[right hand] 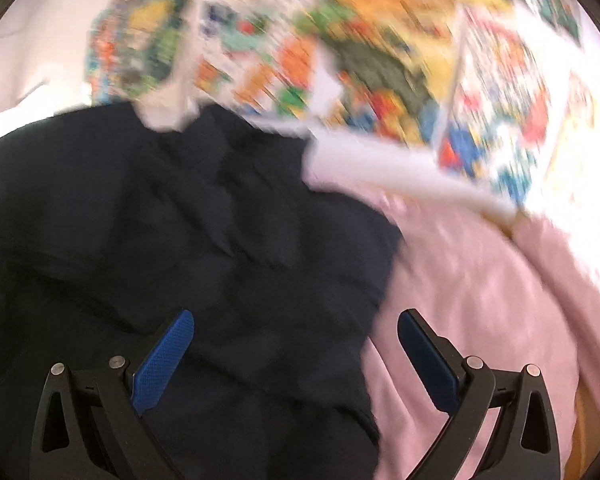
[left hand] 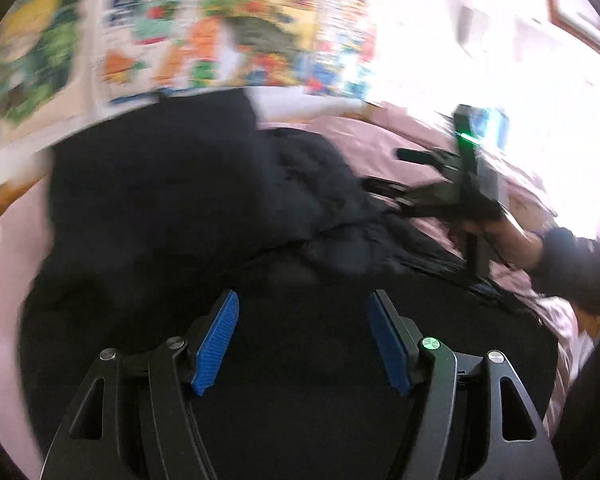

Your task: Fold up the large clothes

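Both views are smeared with blur, but the layout reads well enough: the dark garment (left hand: 188, 200) is spread in a rumpled heap across the pink bedsheet (left hand: 380, 140), filling most of the bed's middle, with creases and a folded-over edge running through it. The left gripper (left hand: 302, 334) is poised low over the near part of the cloth, blue pads (left hand: 216, 342) spread wide apart, nothing pinched between them. Over on the far side the right gripper (left hand: 416, 176) shows up from the left camera, held in the person's right hand (left hand: 496, 232), a green light glowing on its body; from that angle it's too blurred to judge its jaws. Its own camera settles that: the right gripper (right hand: 296, 352) has its jaws gaping, empty, hanging right above the garment's (right hand: 180, 220) right-hand edge where dark fabric meets the pink sheet (right hand: 480, 300). Behind the bed, a wall of bright, busy posters (right hand: 360, 52) in orange, green, yellow and blue, details lost in the blur.
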Available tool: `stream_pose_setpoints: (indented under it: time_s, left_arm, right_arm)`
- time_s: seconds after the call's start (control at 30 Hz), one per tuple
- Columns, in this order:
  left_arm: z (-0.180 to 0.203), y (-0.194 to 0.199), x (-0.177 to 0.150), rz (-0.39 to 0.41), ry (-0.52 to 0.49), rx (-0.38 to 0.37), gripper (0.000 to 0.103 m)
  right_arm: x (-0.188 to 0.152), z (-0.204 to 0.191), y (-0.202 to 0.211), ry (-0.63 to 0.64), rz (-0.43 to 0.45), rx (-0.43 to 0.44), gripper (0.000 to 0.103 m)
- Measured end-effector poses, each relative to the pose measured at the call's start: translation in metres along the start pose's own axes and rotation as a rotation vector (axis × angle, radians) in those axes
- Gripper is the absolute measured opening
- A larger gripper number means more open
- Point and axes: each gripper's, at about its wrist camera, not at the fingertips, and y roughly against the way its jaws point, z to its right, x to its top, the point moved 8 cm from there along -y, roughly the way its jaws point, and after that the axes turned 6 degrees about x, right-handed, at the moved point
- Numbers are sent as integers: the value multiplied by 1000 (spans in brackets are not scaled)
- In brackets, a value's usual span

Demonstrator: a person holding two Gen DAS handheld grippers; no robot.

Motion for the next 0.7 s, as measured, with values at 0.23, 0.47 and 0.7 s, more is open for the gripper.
stream_pose_setpoints:
  time_s: [0.23, 0.47, 0.7]
  left_arm:
    - [-99, 24, 6, 71, 295, 263, 63]
    - [-184, 6, 13, 23, 479, 431, 67]
    - [-213, -19, 15, -12, 566, 392, 67]
  right_arm:
    - [21, -128, 14, 477, 167, 51, 103]
    - [20, -226, -23, 824, 245, -35, 103]
    - [27, -251, -43, 934, 334, -192, 94]
